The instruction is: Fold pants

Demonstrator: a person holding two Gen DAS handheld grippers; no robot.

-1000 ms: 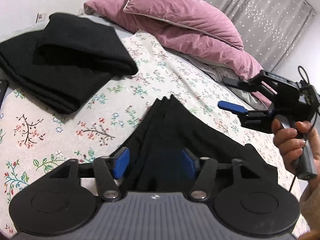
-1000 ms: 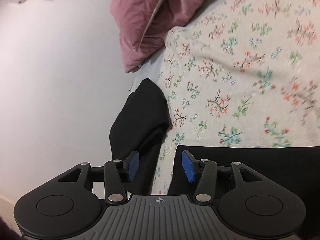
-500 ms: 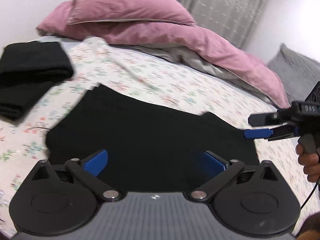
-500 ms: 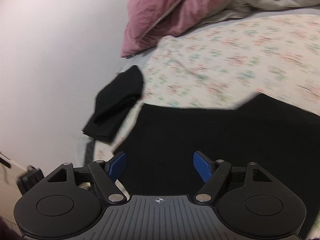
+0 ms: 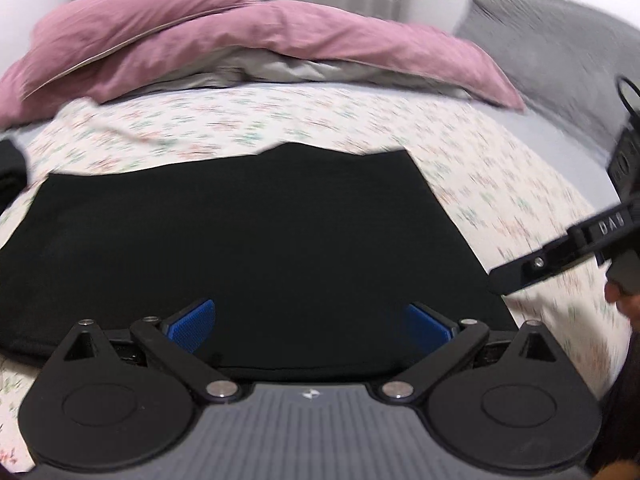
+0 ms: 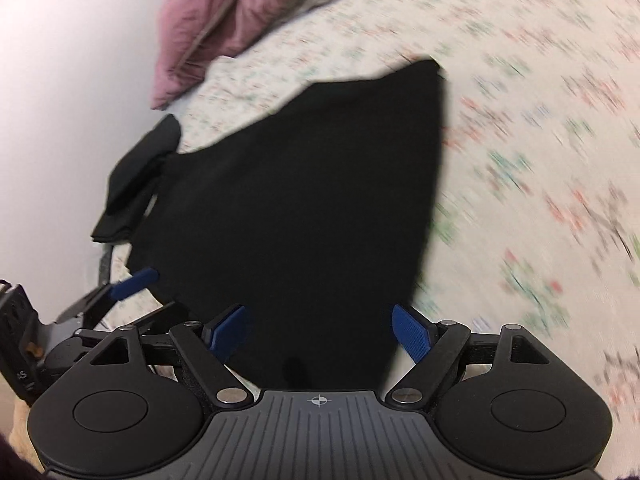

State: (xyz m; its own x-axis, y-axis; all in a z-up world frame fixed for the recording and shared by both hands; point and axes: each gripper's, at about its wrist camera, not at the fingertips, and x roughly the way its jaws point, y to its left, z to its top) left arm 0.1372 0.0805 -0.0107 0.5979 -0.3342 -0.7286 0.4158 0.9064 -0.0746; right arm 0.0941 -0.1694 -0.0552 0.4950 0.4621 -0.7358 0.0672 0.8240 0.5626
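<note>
A: Left wrist cam first. Black pants [image 5: 248, 240] lie flat across the floral bedsheet [image 5: 500, 168], spread wide, near edge right under the left gripper [image 5: 310, 326].

B: Claw state?

A: Wide as it goes. Blue pads far apart, nothing pinched; the fabric just lies below them. Jaws have just been opening, w/ no cloth caught between.

B: Why flat like that?

A: My read: a smooth, spread layer gives clean edges for the next fold. Pink duvet [image 5: 240, 36] and grey pillow [image 5: 560, 48] are heaped at the far side, so the middle of the bed serves as work area.

B: That black bar on the right?

A: The right gripper [image 5: 560, 252], coming in from the side near the pants' right edge, part of a hand [image 5: 624, 300] behind it.

B: Right wrist cam?

A: Pants [image 6: 304, 208] run away from the lens, far corner pointing up-frame. Right gripper [image 6: 320, 336] has pads well apart, not gripping; it too has just been opening, cloth only underneath. A blue tip of the left gripper [image 6: 132, 282] shows at the left edge.

B: That dark lump by the wall?

A: Another black bundle [image 6: 136, 176], prob. folded clothes parked aside. Frame's blurry, can't tell more.
</note>
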